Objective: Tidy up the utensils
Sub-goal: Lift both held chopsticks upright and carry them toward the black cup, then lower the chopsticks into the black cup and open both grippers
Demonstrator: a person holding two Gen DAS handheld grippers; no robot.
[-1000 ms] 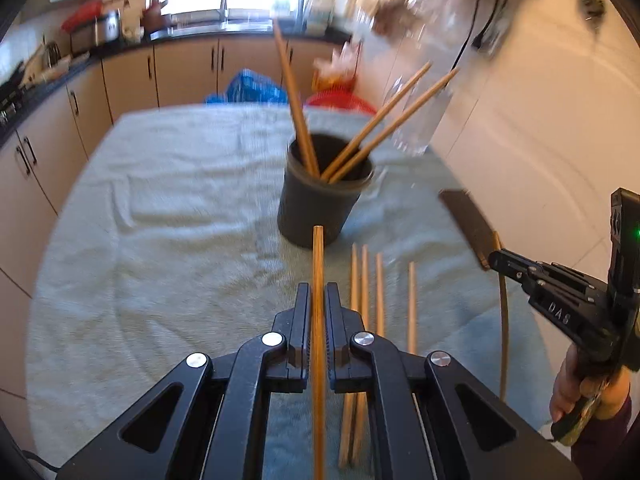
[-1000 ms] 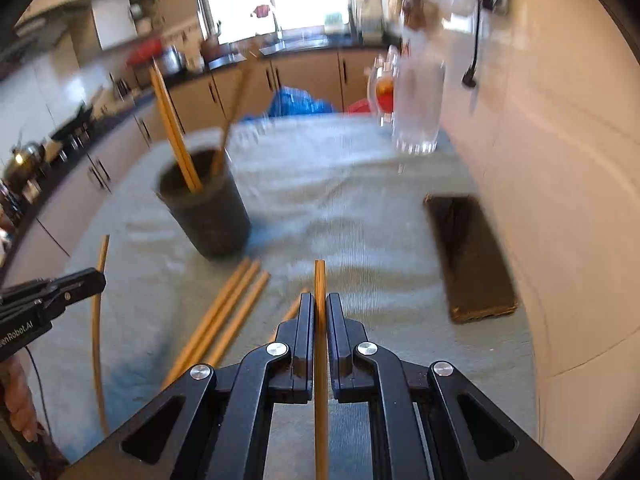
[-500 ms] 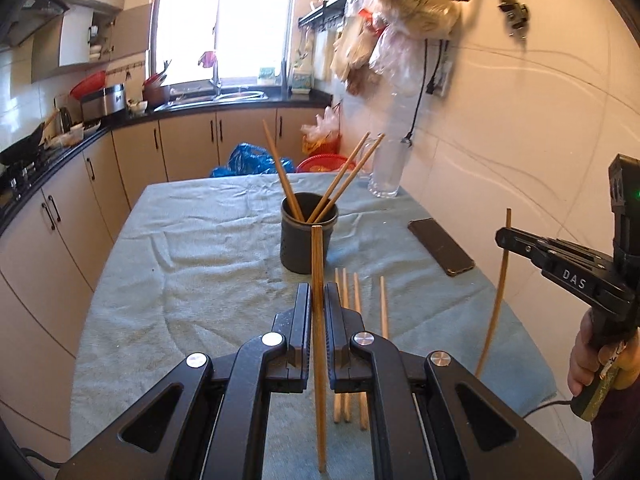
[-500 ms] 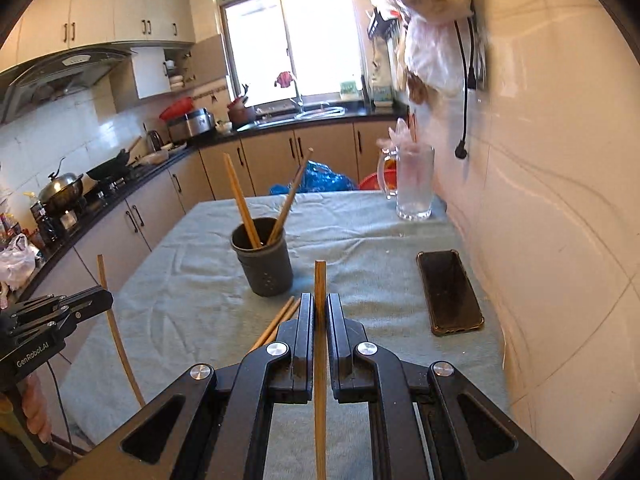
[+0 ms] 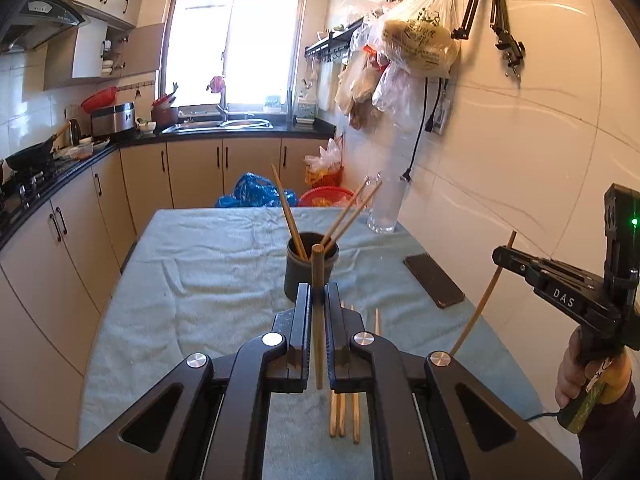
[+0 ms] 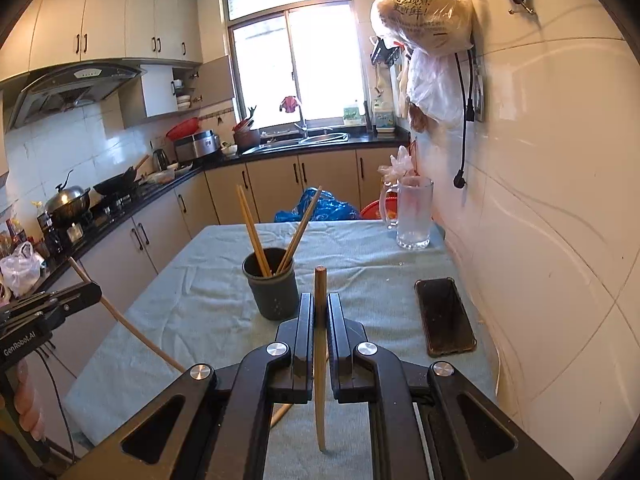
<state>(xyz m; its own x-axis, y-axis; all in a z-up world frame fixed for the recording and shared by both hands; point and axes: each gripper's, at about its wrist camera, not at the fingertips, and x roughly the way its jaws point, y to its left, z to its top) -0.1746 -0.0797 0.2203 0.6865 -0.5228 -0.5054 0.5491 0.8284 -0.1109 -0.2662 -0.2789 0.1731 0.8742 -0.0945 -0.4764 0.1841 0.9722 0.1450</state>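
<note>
The left hand-held gripper pinches one thin wooden chopstick; the right hand-held gripper pinches another. Both hang above the towel-covered table, near the dark cylindrical holder. Crossing sticks could tip it.

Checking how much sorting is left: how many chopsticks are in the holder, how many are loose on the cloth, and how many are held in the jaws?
Holder chopsticks in the holder: 4
Loose chopsticks on the cloth: 4
Held chopsticks, left gripper and right gripper: 2
Total: 10
</note>
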